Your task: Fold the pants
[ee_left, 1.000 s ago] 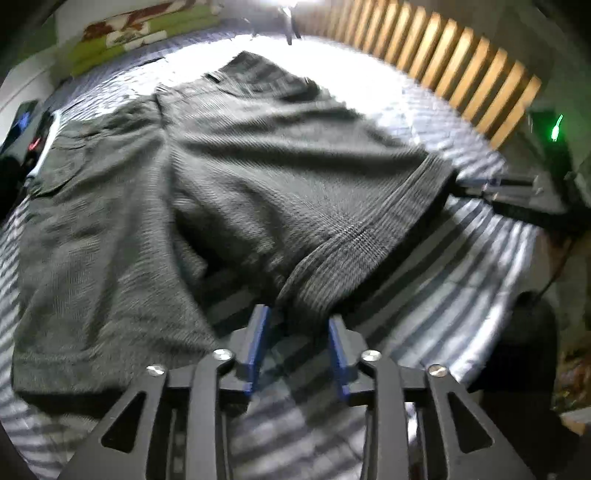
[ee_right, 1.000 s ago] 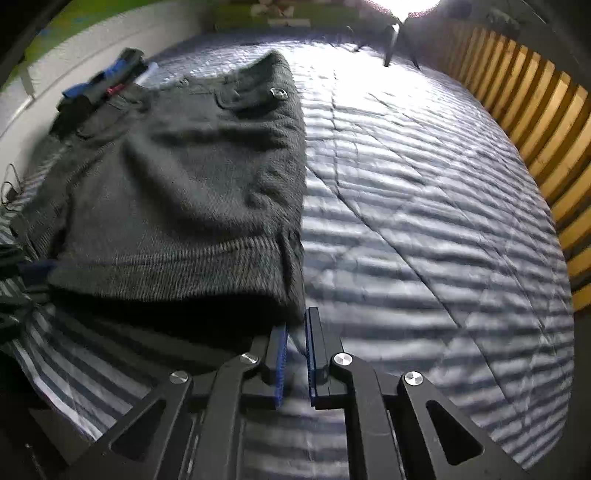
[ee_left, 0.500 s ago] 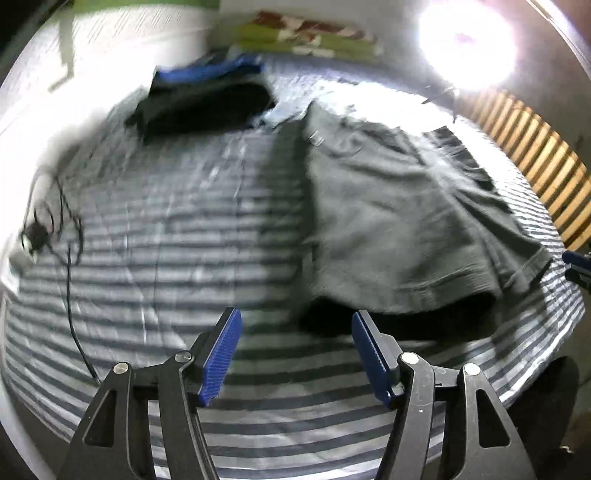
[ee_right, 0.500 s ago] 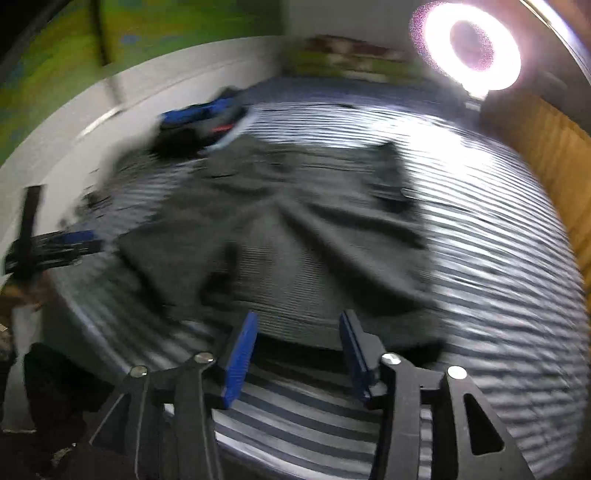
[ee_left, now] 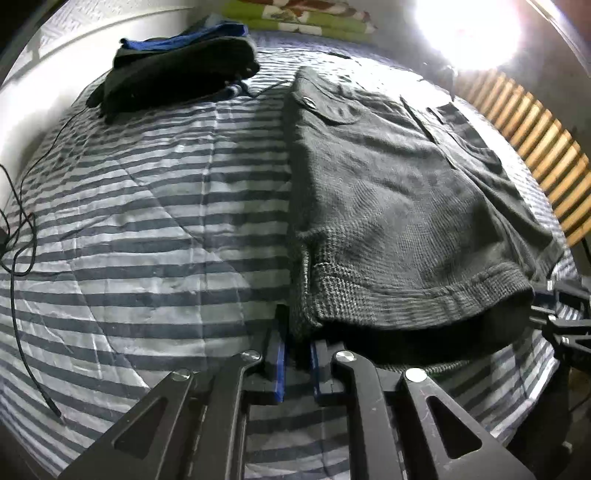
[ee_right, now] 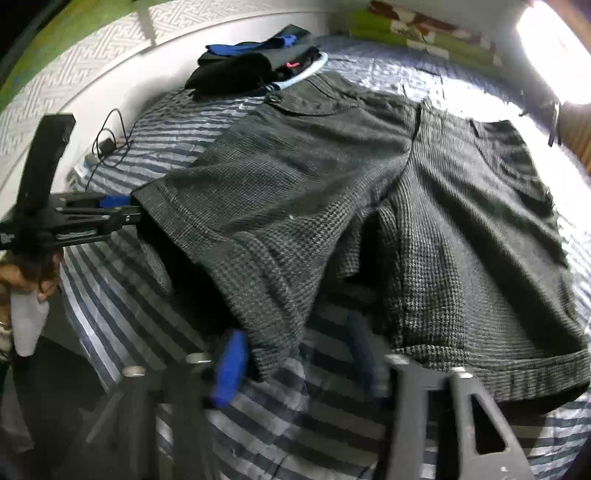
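Pants [ee_left: 399, 206] lie spread on the striped bed [ee_left: 147, 221], hems toward us. Our left tongs [ee_left: 295, 354] pinch the outer hem corner. Right tongs [ee_right: 291, 363], blurred, have just closed at the same leg's inner corner; hold uncertain. Risk: thin bite slips, or the tongs snag the bedsheet.

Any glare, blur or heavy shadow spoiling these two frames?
Left wrist view: sharp; the lamp blows out the top right corner, and the shorts cast a dark shadow under their hem. Right wrist view: lamp glare at the top right edge, and the right gripper is smeared by motion blur while the shorts stay fairly crisp.
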{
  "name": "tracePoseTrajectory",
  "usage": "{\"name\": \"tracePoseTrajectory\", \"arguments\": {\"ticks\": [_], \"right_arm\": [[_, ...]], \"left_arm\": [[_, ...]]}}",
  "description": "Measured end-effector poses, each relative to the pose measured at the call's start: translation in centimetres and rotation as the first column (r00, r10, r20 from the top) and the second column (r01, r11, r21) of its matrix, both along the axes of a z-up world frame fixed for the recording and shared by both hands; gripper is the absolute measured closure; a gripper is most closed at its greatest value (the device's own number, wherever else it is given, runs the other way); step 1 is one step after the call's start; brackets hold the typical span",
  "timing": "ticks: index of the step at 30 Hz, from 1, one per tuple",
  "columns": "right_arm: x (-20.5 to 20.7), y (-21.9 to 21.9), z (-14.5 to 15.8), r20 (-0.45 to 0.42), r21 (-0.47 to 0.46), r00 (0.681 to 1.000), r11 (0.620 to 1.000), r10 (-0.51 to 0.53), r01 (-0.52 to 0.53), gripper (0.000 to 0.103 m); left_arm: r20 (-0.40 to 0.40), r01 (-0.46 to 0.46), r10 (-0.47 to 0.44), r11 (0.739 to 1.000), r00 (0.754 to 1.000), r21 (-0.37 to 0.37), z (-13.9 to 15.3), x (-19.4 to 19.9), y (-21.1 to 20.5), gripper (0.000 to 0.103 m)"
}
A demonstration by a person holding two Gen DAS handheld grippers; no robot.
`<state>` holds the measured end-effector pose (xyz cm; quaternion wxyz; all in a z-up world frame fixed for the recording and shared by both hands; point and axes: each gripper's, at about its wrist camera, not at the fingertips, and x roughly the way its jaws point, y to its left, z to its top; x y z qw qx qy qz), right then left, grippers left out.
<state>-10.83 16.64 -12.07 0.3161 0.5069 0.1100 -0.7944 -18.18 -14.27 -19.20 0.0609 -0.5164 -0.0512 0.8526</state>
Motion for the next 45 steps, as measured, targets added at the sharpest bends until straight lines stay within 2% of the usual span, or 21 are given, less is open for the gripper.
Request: {"name": "tracePoseTrajectory", "arguments": {"ticks": [1, 4, 6, 9, 14, 16, 17, 19, 22, 25, 26, 28, 30, 32, 35, 38, 40, 41, 42, 43, 45], "right_arm": [[-0.3, 0.1, 0.1, 0.020, -0.001, 1.000, 1.000, -0.003, 0.003, 0.091], [0.0, 0.7, 2.1, -0.018, -0.033, 1.000, 0.999, 0.000, -0.001, 0.097], [0.5, 0.9, 3.8, -0.049, -0.074, 0.999, 0.997, 0.008, -0.011, 0.097], [1.4, 0.6, 3.5, -0.039, -0.092, 0.999, 0.995, 0.023, -0.026, 0.097], [2.2, -0.9, -1.5, 0.043, 0.021, 0.997, 0.998, 0.058, -0.059, 0.093], [2.3, -0.1, -1.2, 0.068, 0.007, 0.995, 0.998, 0.067, -0.067, 0.089], [2.3, 0.8, -0.5, 0.081, -0.030, 0.993, 0.996, 0.085, -0.083, 0.087], [2.5, 3.5, 1.5, 0.070, -0.077, 0.993, 0.993, 0.094, -0.088, 0.071], [1.5, 9.7, 4.9, -0.002, -0.135, 1.000, 0.991, -0.002, 0.001, 0.051], [-1.4, 16.5, 6.8, -0.040, -0.160, 0.982, 0.971, -0.187, 0.178, 0.051], [-2.9, 19.5, 6.7, -0.027, -0.161, 0.960, 0.949, -0.278, 0.271, 0.051], [-4.9, 22.7, 5.9, 0.012, -0.168, 0.926, 0.912, -0.377, 0.373, 0.051], [-6.6, 25.3, 4.2, 0.074, -0.163, 0.897, 0.882, -0.436, 0.442, 0.051], [-7.2, 26.4, 2.4, 0.134, -0.170, 0.878, 0.862, -0.460, 0.478, 0.051], [-7.8, 27.3, -0.3, 0.236, -0.201, 0.858, 0.841, -0.456, 0.502, 0.051], [-8.4, 27.1, -1.1, 0.263, -0.230, 0.863, 0.840, -0.432, 0.491, 0.051], [-8.7, 26.4, -1.0, 0.261, -0.251, 0.877, 0.849, -0.404, 0.465, 0.051], [-9.1, 26.0, -1.2, 0.255, -0.253, 0.882, 0.854, -0.395, 0.456, 0.051], [-9.2, 25.7, -1.2, 0.251, -0.249, 0.887, 0.859, -0.388, 0.447, 0.054], [-9.4, 25.3, -1.1, 0.245, -0.247, 0.892, 0.865, -0.380, 0.437, 0.069], [-9.5, 24.7, -0.6, 0.238, -0.234, 0.906, 0.884, -0.351, 0.404, 0.088]], "left_arm": [[-0.025, -0.019, 0.019, 1.000, 0.999, 0.019, 0.9, 0.2, -0.5, 0.093], [-0.151, -0.059, 0.063, 0.998, 0.986, 0.035, 4.5, 1.9, -1.8, 0.093], [-0.176, -0.058, 0.065, 0.997, 0.982, 0.044, 5.7, 2.8, -2.1, 0.093], [-0.141, -0.038, 0.033, 0.999, 0.989, -0.036, 4.3, 3.3, -1.5, 0.093], [0.057, -0.046, 0.049, 0.997, 0.997, -0.067, -1.0, 2.5, -1.9, 0.089], [0.033, -0.047, 0.049, 0.996, 0.998, -0.070, -0.3, 3.3, -1.9, 0.083], [0.018, -0.045, 0.046, 0.995, 0.999, -0.084, 0.2, 3.8, -1.9, 0.075], [-0.034, -0.056, 0.052, 0.990, 0.998, -0.128, 2.0, 5.1, -1.8, 0.067], [-0.090, -0.050, 0.040, 0.992, 0.995, -0.114, 5.0, 6.4, -0.8, 0.066], [-0.131, 0.026, -0.038, 0.996, 0.991, -0.089, 7.1, 6.3, 3.3, 0.059], [-0.139, 0.065, -0.076, 0.995, 0.987, -0.081, 7.4, 6.2, 5.0, 0.054], [-0.148, 0.171, -0.177, 0.984, 0.973, -0.056, 7.8, 5.5, 9.7, 0.044], [-0.149, 0.280, -0.282, 0.959, 0.948, -0.032, 7.5, 4.9, 14.6, 0.032], [-0.124, 0.369, -0.370, 0.929, 0.921, -0.030, 6.3, 4.3, 19.4, 0.026], [-0.052, 0.457, -0.459, 0.889, 0.887, -0.041, 3.4, 3.3, 25.1, 0.026], [0.015, 0.487, -0.488, 0.869, 0.873, -0.088, 0.5, 2.1, 27.9, 0.027], [0.036, 0.455, -0.454, 0.885, 0.890, -0.094, -0.5, 1.1, 28.3, 0.051], [0.054, 0.443, -0.440, 0.893, 0.897, -0.077, -0.7, 0.5, 28.3, 0.075], [0.071, 0.434, -0.430, 0.900, 0.900, -0.048, -0.7, 0.0, 28.1, 0.075], [0.066, 0.435, -0.432, 0.899, 0.900, -0.045, -0.6, -0.1, 27.9, 0.076], [0.051, 0.451, -0.449, 0.890, 0.892, -0.065, 0.4, 0.3, 28.0, 0.080]]}}
